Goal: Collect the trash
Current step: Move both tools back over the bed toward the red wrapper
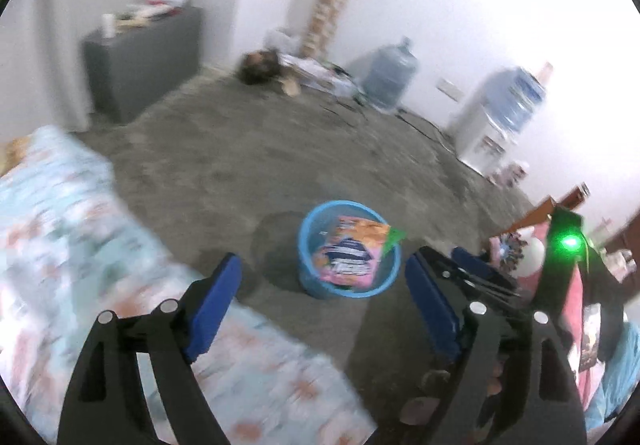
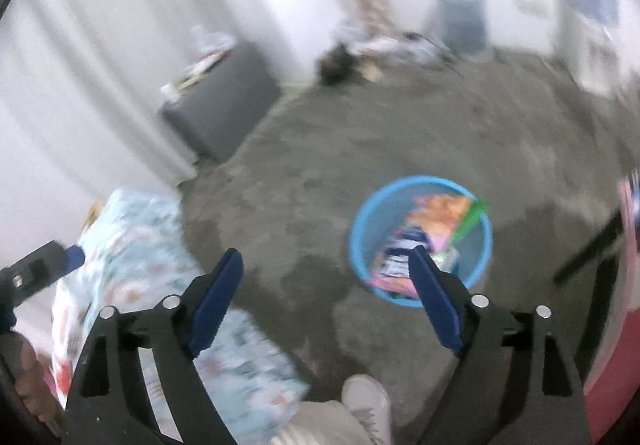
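Note:
A blue bin [image 1: 311, 277] stands on the grey carpet; it also shows in the right wrist view [image 2: 362, 217]. Inside it lie a pink and orange snack bag [image 1: 352, 245] and a green wrapper [image 1: 394, 239]; the same bag [image 2: 436, 215] and wrapper [image 2: 470, 221] show in the right wrist view. My left gripper [image 1: 324, 281] is open and empty, held above the floor near the bin. My right gripper [image 2: 326, 273] is open and empty, with its right finger over the bin's near side. Both views are blurred.
A bed with a floral cover [image 1: 80, 253] fills the left foreground. A grey cabinet [image 1: 144, 57] stands by the curtain. Water bottles [image 1: 390, 75], a dispenser [image 1: 500, 125] and clutter [image 1: 304, 73] line the far wall. A pink item [image 1: 568, 305] is at right. My shoe [image 2: 368, 401] is below.

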Demonstrator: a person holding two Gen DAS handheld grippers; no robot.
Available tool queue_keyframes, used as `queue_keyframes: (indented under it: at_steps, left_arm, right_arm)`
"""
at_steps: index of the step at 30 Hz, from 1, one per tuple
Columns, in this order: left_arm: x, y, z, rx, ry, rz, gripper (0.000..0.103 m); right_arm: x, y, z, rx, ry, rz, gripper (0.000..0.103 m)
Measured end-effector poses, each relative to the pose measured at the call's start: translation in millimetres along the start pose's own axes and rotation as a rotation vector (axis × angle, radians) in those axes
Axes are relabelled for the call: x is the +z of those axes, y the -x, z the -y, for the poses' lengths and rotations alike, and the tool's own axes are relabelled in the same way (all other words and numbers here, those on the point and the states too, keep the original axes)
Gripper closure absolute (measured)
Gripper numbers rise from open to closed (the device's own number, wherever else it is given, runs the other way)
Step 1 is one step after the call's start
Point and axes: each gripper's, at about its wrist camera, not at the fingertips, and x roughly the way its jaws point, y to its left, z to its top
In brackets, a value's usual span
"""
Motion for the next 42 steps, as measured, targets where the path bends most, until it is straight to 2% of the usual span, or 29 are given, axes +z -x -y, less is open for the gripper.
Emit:
queue_keyframes:
  at_steps: [5,9,13,17,20,23,26,32,36,39,42]
  left_arm:
    - [-30.2,70.8,-46.3,0.152,0.105,0.09,0.017]
    - [-53.2,116.3,-78.8,0.239,0.2,0.151,0.016]
    - [-76.5,150.6,-101.1,0.296,0.279,0.199,0.015]
    - [-99.4,174.7,-114.8,0.343,0.316,0.236,0.014]
    - [-113.2,187.3,-125.8,0.356,0.347,0.259,0.013]
    - [-129.1,198.4,-135.2,0.382,0.376,0.279,0.013]
    - [-141.0,208.2,-145.6,0.412,0.39,0.3,0.012]
    - [-168.2,229.2,-167.2,0.46,0.418,0.335,0.011]
    - [-187.2,247.2,-180.4,0.49,0.444,0.371,0.011]
    - [-204.3,263.3,-191.3,0.515,0.479,0.406,0.01]
    - [-222.4,278.0,-203.4,0.534,0.521,0.434,0.009]
  right_arm:
    - [-14.1,14.8,-65.8,0.055,0.153,0.016,0.01]
    - [-29.2,26.3,-113.5,0.031,0.263,0.017,0.008]
    - [-48.8,36.9,-151.7,0.008,0.375,0.026,0.008]
    - [-78.0,51.9,-194.5,0.014,0.543,0.054,0.008]
    - [-96.3,59.5,-220.1,0.003,0.643,0.081,0.008]
    - [-115.2,65.7,-242.9,0.038,0.723,0.085,0.008]
    - [-123.3,69.3,-259.2,0.074,0.752,0.077,0.008]
    - [-134.2,78.6,-288.2,0.255,0.751,0.029,0.008]
    - [-137.3,78.4,-301.3,0.326,0.759,0.024,0.008]
    - [-127.6,76.7,-298.3,0.331,0.738,0.032,0.008]
    - [-110.1,70.7,-286.0,0.313,0.664,0.032,0.008]
